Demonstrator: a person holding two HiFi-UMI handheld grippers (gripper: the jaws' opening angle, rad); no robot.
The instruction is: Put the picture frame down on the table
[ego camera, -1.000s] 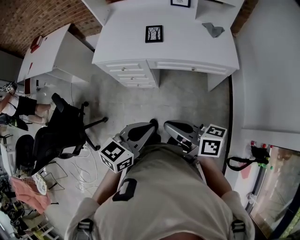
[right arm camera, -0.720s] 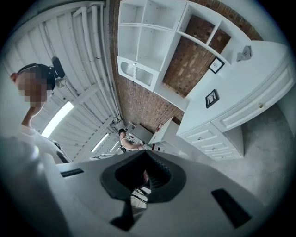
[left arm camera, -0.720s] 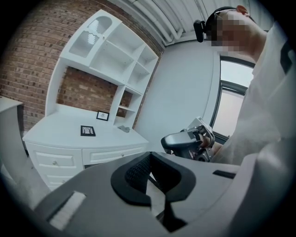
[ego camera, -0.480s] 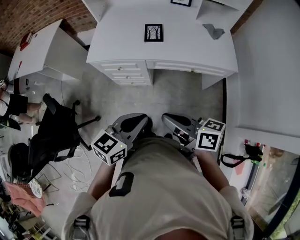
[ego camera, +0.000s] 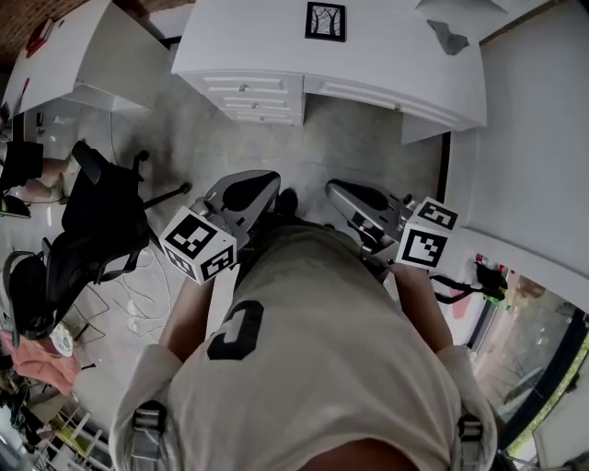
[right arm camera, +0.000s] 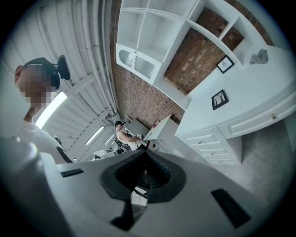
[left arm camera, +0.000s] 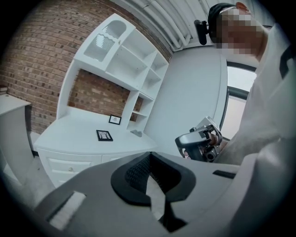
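Observation:
A small black picture frame (ego camera: 326, 21) lies flat on the white desk (ego camera: 386, 51), far ahead of both grippers; it also shows in the left gripper view (left arm camera: 104, 135) and the right gripper view (right arm camera: 219, 99). My left gripper (ego camera: 260, 181) and right gripper (ego camera: 342, 191) are held close to the person's body, over the floor. The left gripper's (left arm camera: 150, 157) jaws meet with nothing between them. On the right gripper (right arm camera: 144, 155) the jaws are closed on nothing too. A second frame (left arm camera: 115, 120) stands at the desk's back.
A grey crumpled object (ego camera: 448, 37) lies on the desk's right part. Drawers (ego camera: 253, 92) face me. A black office chair (ego camera: 97, 230) and floor cables (ego camera: 147, 304) are at left, with another white desk (ego camera: 78, 51) and a seated person (right arm camera: 124, 135) beyond. A white wall (ego camera: 538, 138) bounds the right.
The person and both grippers have shifted across the floor; the desk and frame now sit higher in the head view and the chair lies closer. Both grippers stay shut and empty.

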